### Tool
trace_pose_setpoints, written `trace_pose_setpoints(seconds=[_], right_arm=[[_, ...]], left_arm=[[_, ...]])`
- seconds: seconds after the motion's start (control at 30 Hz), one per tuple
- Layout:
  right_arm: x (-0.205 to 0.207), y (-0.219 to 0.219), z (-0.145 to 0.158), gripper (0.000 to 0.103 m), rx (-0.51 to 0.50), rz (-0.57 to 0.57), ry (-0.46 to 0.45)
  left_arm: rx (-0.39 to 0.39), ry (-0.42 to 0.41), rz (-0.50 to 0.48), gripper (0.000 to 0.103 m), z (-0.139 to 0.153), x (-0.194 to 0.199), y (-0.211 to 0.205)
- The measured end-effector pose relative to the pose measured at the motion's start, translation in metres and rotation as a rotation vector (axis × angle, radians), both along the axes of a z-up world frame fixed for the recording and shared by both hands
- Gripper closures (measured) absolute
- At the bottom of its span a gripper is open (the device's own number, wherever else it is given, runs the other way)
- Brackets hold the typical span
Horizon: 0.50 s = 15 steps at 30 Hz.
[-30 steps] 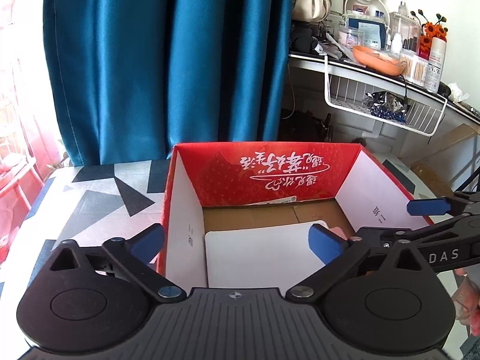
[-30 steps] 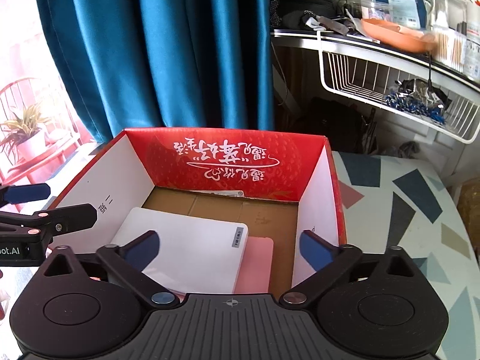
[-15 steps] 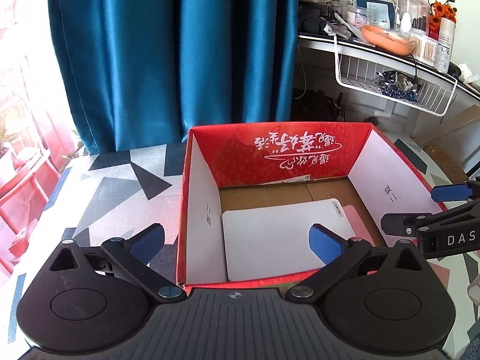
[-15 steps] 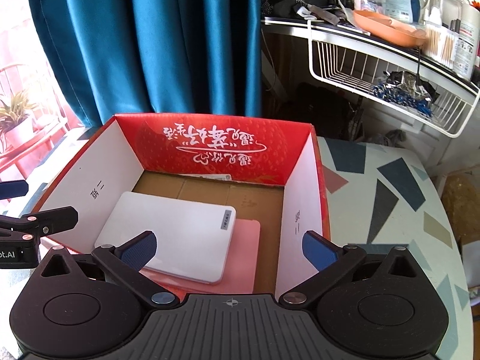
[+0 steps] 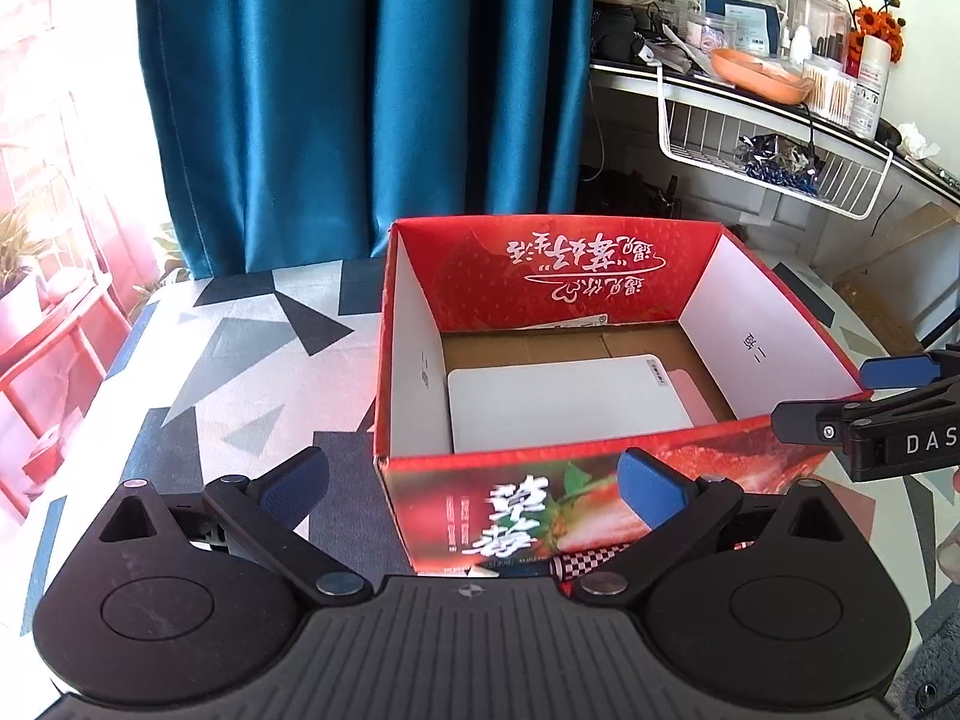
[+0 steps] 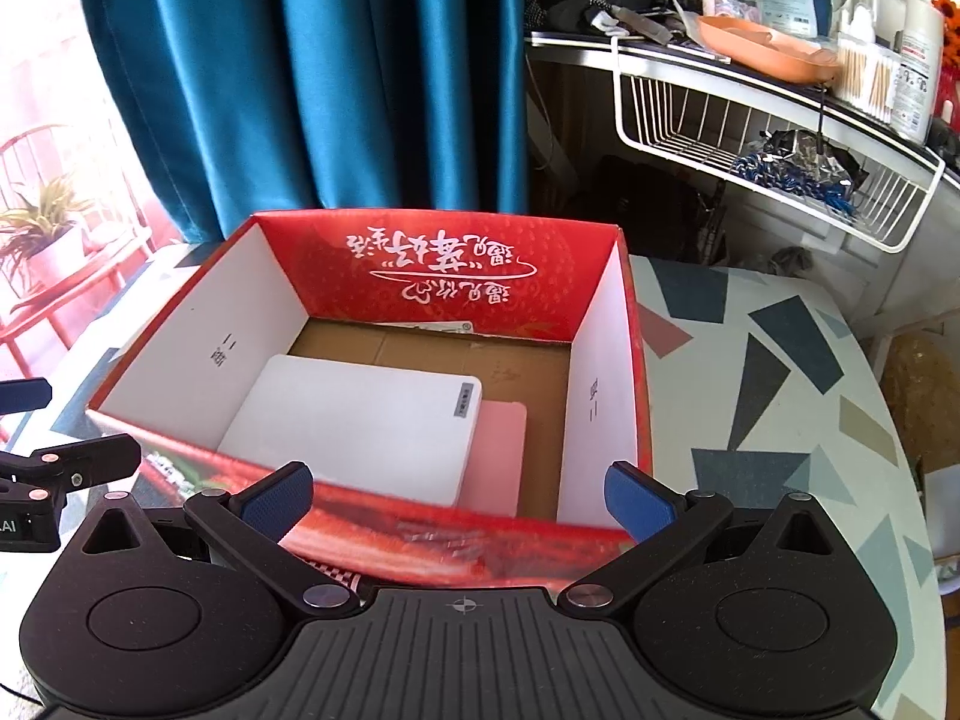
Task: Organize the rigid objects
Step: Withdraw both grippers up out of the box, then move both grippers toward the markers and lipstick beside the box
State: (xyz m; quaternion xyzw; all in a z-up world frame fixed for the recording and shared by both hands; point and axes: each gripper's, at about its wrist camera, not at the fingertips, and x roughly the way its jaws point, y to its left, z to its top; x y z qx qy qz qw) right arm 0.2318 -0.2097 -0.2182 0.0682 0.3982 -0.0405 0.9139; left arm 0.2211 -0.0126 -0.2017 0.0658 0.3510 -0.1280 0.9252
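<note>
- Left gripper (image 5: pixel 474 480), right gripper (image 6: pixel 459 495): jaws wide, empty, before the box (image 5: pixel 774 312).
- In box: white slab (image 6: pixel 360 426) atop pink slab (image 6: pixel 501 450).
- Box on counter (image 5: pixel 240 372).

The box (image 6: pixel 384 276) sits on the counter (image 6: pixel 780 396) at twelve o'clock; inside, a slab (image 6: pixel 354 426) lies on a flatter board (image 6: pixel 498 450), toward seven.

You are in a home: teal curtains (image 5: pixel 366 90), a cluttered shelf (image 6: pixel 720 69) of toiletries, a patterned table (image 5: pixel 240 360).
</note>
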Motion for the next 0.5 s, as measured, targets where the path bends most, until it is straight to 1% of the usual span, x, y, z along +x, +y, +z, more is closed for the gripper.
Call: trace_pose_setpoints(seconds=[0.13, 0.23, 0.37, 0.5], right_arm=[[-0.019, 0.001, -0.003, 0.0, 0.006, 0.0, -0.031], [-0.034, 0.002, -0.009, 0.0, 0.007, 0.005, -0.055], [-0.053, 0.005, -0.024, 0.0, 0.009, 0.006, -0.093], [-0.07, 0.009, -0.044, 0.0, 0.007, 0.004, -0.12]], left_arm=[[-0.015, 0.002, 0.016, 0.0, -0.008, -0.012, 0.005], [-0.041, 0.014, 0.032, 0.0, -0.017, -0.019, 0.009], [-0.076, 0.03, 0.061, 0.0, -0.034, -0.029, 0.015], [-0.1, 0.055, 0.087, 0.0, -0.051, -0.039, 0.021]])
